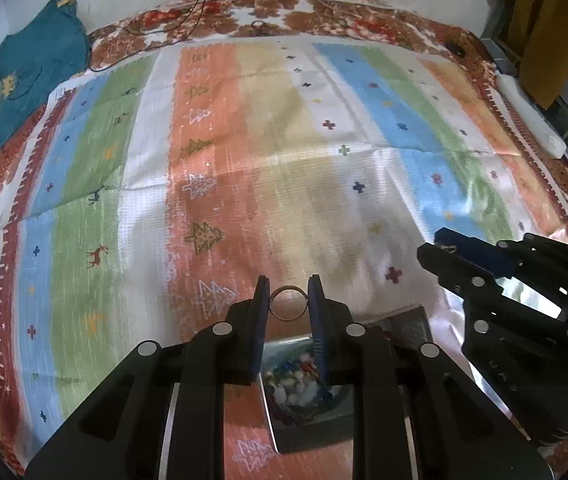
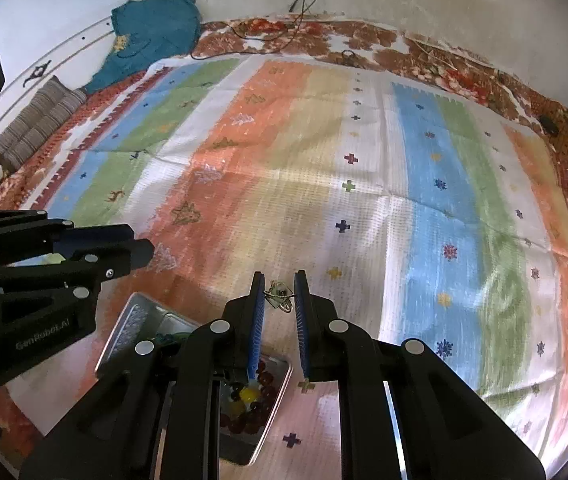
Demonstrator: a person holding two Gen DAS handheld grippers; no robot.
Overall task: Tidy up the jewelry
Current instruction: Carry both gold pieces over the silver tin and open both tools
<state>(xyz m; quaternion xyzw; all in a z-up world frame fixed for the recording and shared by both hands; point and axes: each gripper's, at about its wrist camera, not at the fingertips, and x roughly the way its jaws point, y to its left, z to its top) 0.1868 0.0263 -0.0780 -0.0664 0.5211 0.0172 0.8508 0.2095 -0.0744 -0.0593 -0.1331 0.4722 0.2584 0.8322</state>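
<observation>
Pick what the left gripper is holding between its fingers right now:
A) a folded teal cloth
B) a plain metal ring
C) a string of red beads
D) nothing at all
B: in the left wrist view the left gripper pinches a plain ring between its fingertips, above the tray of beads.

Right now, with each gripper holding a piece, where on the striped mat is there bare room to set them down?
The striped mat lies bare from the gripper tips out to the floral bedspread border and the teal cloth. It is crowded only near the camera: the metal trays of beads sit under the left gripper, which holds a ring, and the right gripper.
</observation>
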